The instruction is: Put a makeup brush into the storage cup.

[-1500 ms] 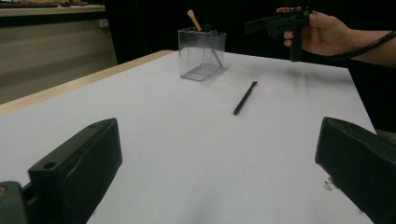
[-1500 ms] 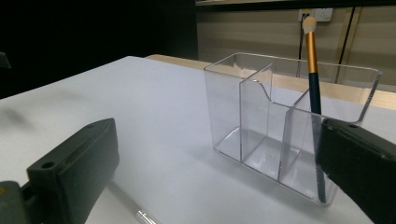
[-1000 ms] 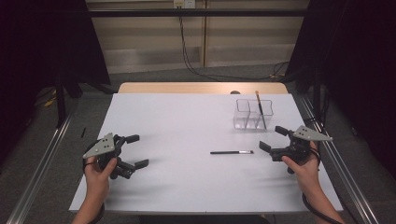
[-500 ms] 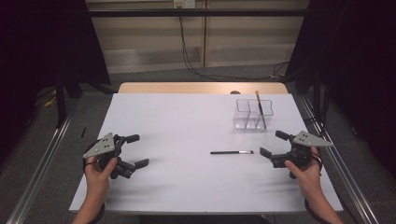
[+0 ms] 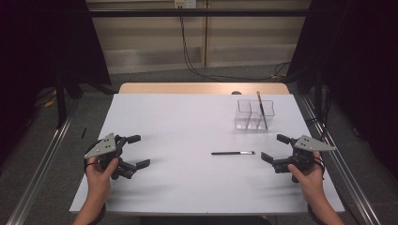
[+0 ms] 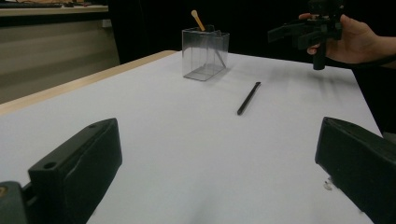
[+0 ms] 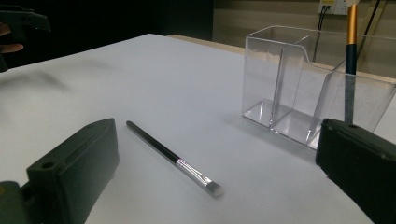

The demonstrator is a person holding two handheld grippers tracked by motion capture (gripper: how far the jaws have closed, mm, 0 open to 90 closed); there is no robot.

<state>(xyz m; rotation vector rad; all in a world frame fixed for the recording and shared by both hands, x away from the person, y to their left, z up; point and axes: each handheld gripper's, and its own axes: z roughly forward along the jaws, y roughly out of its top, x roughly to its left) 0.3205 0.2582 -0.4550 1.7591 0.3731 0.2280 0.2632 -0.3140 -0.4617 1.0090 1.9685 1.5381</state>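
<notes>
brush point(image 5: 233, 153) lies beside right gripper point(image 5: 277, 151)

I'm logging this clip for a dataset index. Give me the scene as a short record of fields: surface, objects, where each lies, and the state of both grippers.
surface: white table
container: clear organizer, far right, upright
standing brush: gold-handled brush leaning in the organizer's right compartment
loose brush: black brush flat on the table, apart from the organizer
left gripper: open, holding nothing
right gripper: open, holding nothing, beside the black brush's bristle end
</notes>
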